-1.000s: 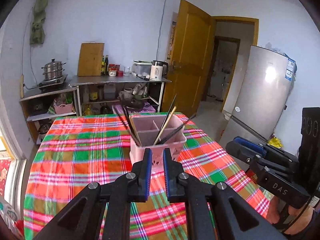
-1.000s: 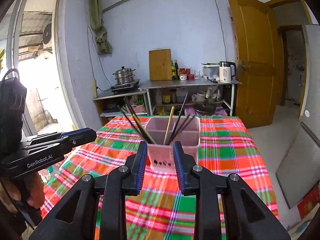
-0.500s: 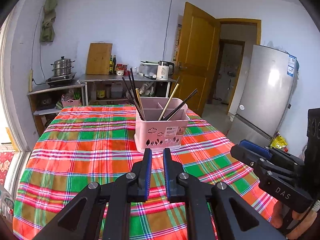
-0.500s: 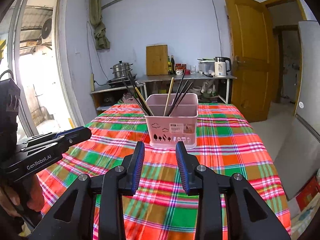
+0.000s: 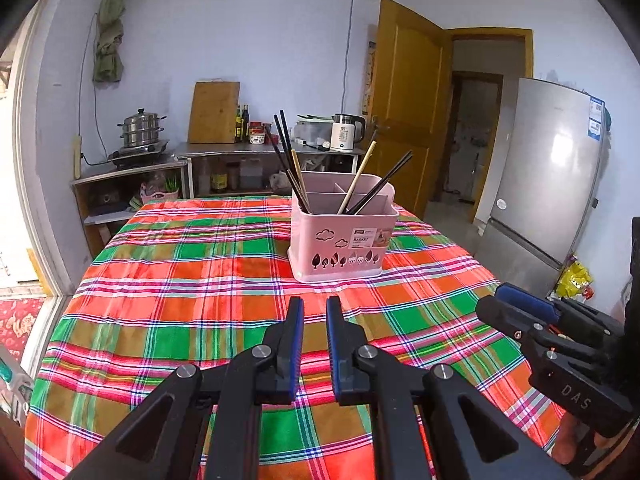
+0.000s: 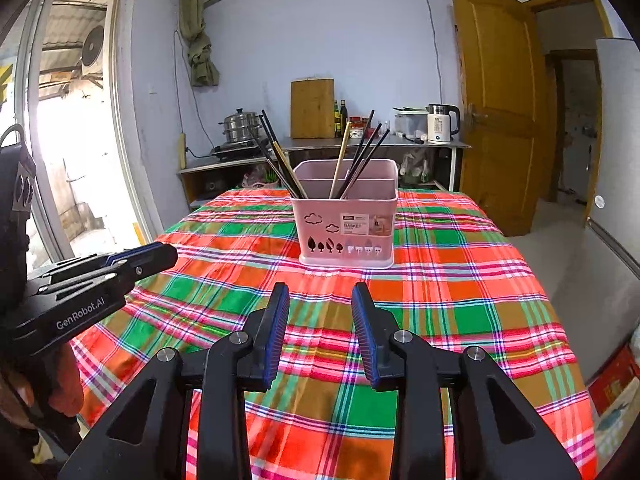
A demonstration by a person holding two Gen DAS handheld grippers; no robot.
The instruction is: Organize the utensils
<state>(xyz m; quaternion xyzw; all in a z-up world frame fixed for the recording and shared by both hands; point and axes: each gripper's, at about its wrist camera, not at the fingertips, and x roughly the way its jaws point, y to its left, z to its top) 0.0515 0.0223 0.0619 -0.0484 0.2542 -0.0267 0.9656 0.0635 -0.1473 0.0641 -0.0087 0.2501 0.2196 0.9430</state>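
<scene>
Straight ahead of the left gripper (image 5: 311,308), past its fingertips and a touch to the right, sits the pink utensil basket (image 5: 340,240) on the plaid tablecloth (image 5: 180,280), well clear of the pads. The jaws are only a narrow gap apart with nothing between them, so not grasping anything. Dark chopsticks (image 5: 286,152) lean out of the near-left compartment, and a pale wooden one (image 5: 358,176) plus more dark ones lean right. From the right wrist view, the right gripper (image 6: 320,296) is spread wider, also empty, with the basket (image 6: 346,232) dead ahead beyond the fingertips and not touching. My guess on handling: chopsticks are light, stiff and thin, and the lacquered dark ones (image 6: 276,148) probably slip, so I'd pinch one around the upper third where it stands free of its neighbours (not at the very tip, it'll pivot). The basket looks like thin plastic, light enough to tip if you tug a stick sideways, so pull along the stick's lean.
</scene>
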